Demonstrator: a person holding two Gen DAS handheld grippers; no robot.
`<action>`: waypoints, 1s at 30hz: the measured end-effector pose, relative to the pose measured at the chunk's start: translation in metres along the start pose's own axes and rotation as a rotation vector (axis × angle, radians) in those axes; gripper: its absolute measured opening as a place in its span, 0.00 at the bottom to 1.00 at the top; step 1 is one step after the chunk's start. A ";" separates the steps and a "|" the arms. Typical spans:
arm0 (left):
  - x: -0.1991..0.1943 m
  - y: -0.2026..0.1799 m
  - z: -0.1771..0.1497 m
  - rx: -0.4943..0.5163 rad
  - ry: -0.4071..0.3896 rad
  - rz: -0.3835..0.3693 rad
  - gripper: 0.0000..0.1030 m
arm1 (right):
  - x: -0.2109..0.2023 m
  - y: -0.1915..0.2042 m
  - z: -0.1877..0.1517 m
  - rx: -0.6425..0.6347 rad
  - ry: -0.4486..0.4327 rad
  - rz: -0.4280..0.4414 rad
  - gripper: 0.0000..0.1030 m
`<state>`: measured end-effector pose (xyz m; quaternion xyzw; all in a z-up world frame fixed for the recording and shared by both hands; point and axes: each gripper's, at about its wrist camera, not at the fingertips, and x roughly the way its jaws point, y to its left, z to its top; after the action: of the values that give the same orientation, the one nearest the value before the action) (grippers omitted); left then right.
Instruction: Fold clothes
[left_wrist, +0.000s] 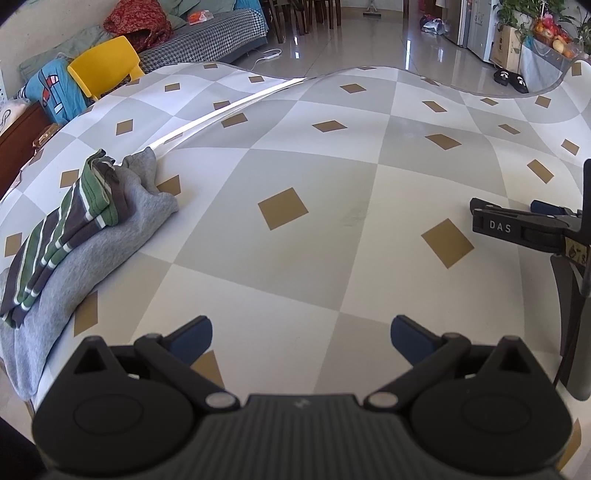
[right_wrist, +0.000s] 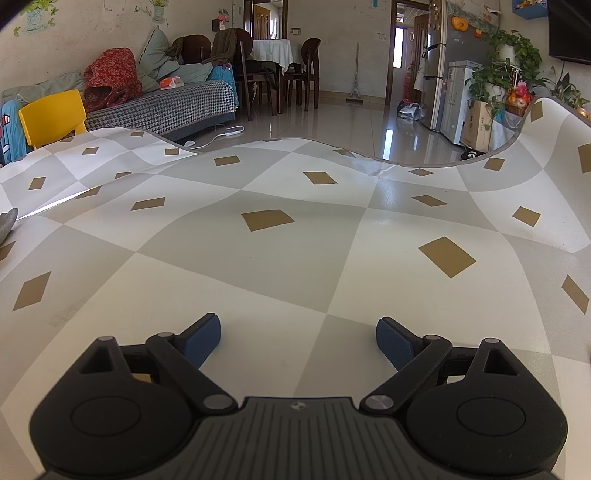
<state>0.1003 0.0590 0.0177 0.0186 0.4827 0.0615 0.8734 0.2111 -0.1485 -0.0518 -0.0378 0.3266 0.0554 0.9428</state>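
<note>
Item: we are holding our left gripper (left_wrist: 301, 338) over the grey-and-white checked tablecloth (left_wrist: 314, 177), blue-padded fingers (left_wrist: 194, 336) spread wide, gripping nothing; we are holding our right gripper (right_wrist: 298, 341) likewise, jaws apart and empty; folded green-and-grey striped garment (left_wrist: 70, 225) is lying atop a folded grey fleece garment (left_wrist: 122, 229), stacked at the table's left side, well apart from both grippers

Striped garment (left_wrist: 62, 236) atop sweatshirt (left_wrist: 110, 236), far left on table (left_wrist: 295, 177); chair (left_wrist: 105, 66) behind.
</note>
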 end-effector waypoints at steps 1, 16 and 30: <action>0.000 0.001 0.000 -0.006 0.002 -0.004 1.00 | 0.000 0.000 0.000 0.000 0.000 0.000 0.89; 0.000 0.004 -0.005 0.002 0.010 0.002 1.00 | 0.000 -0.001 -0.001 0.002 0.002 -0.002 0.90; 0.010 -0.006 -0.007 0.077 0.028 -0.025 1.00 | 0.000 -0.001 -0.001 0.002 0.002 -0.002 0.91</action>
<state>0.1007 0.0543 0.0049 0.0453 0.4973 0.0322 0.8658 0.2107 -0.1494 -0.0530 -0.0375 0.3275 0.0542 0.9426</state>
